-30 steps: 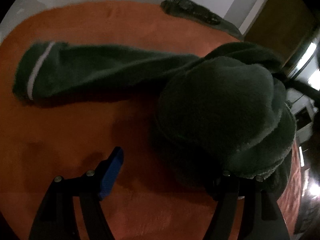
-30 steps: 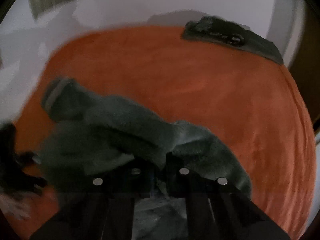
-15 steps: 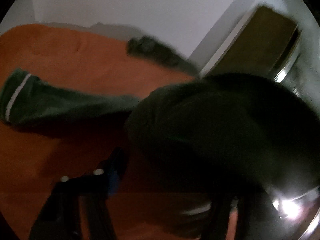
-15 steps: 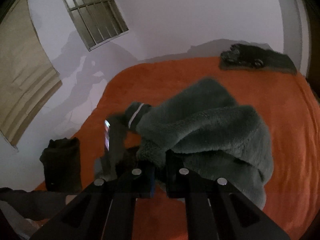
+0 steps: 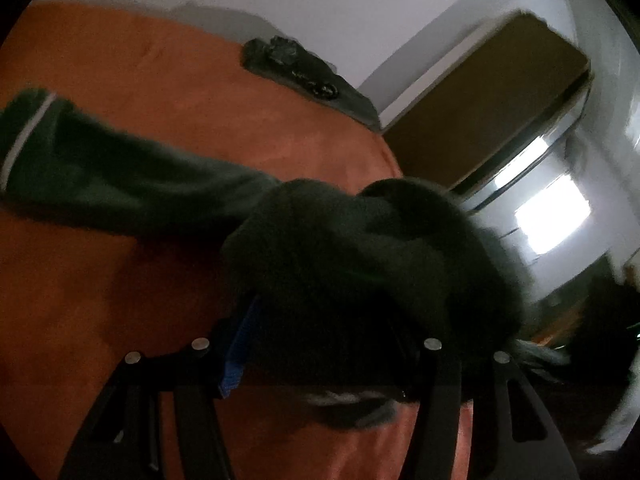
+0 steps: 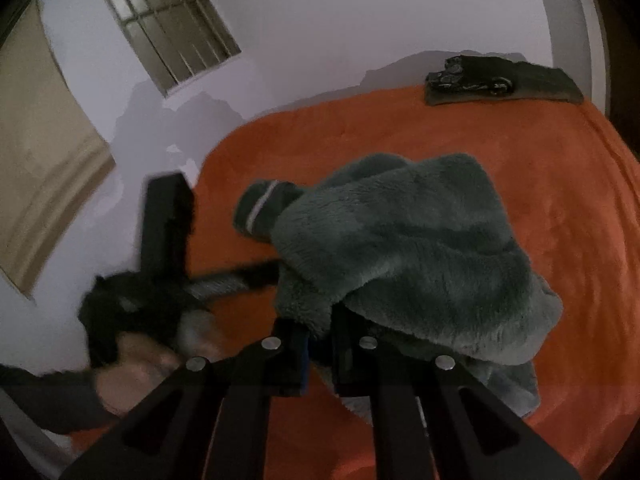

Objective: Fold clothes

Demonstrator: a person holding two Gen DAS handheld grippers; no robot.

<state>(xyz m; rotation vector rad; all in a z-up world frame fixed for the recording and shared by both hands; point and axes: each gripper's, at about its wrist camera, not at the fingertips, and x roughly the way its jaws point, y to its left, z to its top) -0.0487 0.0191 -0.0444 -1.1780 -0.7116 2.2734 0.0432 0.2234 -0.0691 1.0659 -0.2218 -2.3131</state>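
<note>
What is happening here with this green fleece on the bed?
A person holds a two-finger gripper in each hand and is folding a dark green fleece garment on an orange bedspread. The right gripper is shut on an edge of the fleece and lifts it. The left gripper has a thick bunch of the same fleece between its fingers; its jaws have just been closing there. One sleeve with a pale cuff stripe trails out over the bedspread. Another dark folded item lies at the far edge.

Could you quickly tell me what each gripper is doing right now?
Left gripper: jaws apart around the green fleece garment; grip unclear.
Right gripper: closed on the garment.
</note>
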